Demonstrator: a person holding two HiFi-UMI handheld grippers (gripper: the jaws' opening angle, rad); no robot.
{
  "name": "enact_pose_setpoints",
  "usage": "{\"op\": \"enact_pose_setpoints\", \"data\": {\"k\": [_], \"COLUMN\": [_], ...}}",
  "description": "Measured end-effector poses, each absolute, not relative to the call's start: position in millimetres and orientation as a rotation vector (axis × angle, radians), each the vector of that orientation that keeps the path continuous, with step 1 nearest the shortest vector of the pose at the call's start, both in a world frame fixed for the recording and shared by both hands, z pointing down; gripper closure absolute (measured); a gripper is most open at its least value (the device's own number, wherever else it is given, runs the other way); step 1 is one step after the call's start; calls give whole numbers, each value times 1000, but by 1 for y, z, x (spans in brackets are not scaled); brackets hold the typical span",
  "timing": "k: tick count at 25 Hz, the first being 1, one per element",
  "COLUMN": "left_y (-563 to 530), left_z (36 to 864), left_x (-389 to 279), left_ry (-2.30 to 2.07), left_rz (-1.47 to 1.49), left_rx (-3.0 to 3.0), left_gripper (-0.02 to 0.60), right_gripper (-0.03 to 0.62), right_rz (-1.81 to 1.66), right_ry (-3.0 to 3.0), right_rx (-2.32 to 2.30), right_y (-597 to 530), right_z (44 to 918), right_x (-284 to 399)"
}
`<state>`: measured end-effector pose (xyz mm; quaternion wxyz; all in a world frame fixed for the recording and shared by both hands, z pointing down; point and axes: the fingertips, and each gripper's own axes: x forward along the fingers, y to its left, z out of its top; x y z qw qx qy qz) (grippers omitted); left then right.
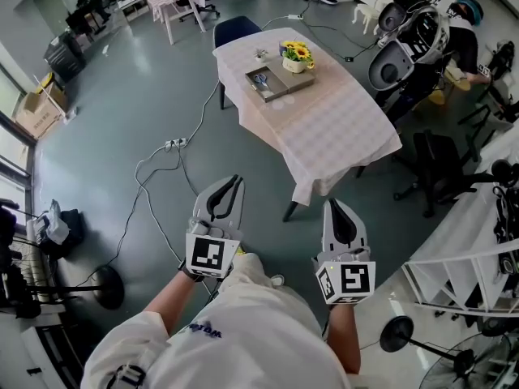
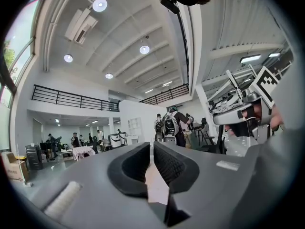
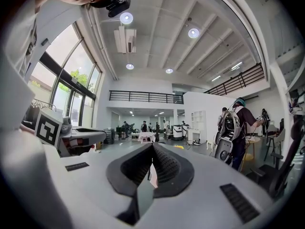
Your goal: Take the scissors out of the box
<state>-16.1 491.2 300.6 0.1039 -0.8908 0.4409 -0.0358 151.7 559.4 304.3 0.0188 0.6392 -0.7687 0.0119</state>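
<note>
In the head view a table with a pale pink checked cloth (image 1: 332,128) stands far ahead of me. On it lies a flat grey box (image 1: 296,83) with the blue-handled scissors (image 1: 261,79) inside, and a pot of sunflowers (image 1: 297,55) sits right behind the box. Both grippers hang over the floor, well short of the table. My left gripper (image 1: 236,180) (image 2: 152,146) points level, shut, with nothing between its jaws. My right gripper (image 1: 335,204) (image 3: 152,145) is beside it, also shut and empty.
A dark blue chair (image 1: 235,29) stands at the table's far side. A power strip (image 1: 174,144) and cables trail across the floor to the left. A black office chair (image 1: 438,173), a white rack (image 1: 462,270) and a person with gear (image 1: 466,35) are on the right.
</note>
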Motion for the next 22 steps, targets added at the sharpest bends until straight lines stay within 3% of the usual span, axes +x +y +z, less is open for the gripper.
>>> {"op": "enact_pose_setpoints", "data": {"k": [11, 22], "left_y": [489, 486], "left_z": [308, 313], "left_x": [-21, -25], "left_ry": [1313, 1340], "left_rz": [-167, -176], "left_rx": [-2605, -2593], "left_gripper": [519, 442], "right_gripper": [559, 464], "right_rz": [86, 148], "right_ry": [-2418, -2474], "right_rx": [1965, 2002], "right_y": [559, 560], "right_z": [308, 312], "right_x": [144, 140]}}
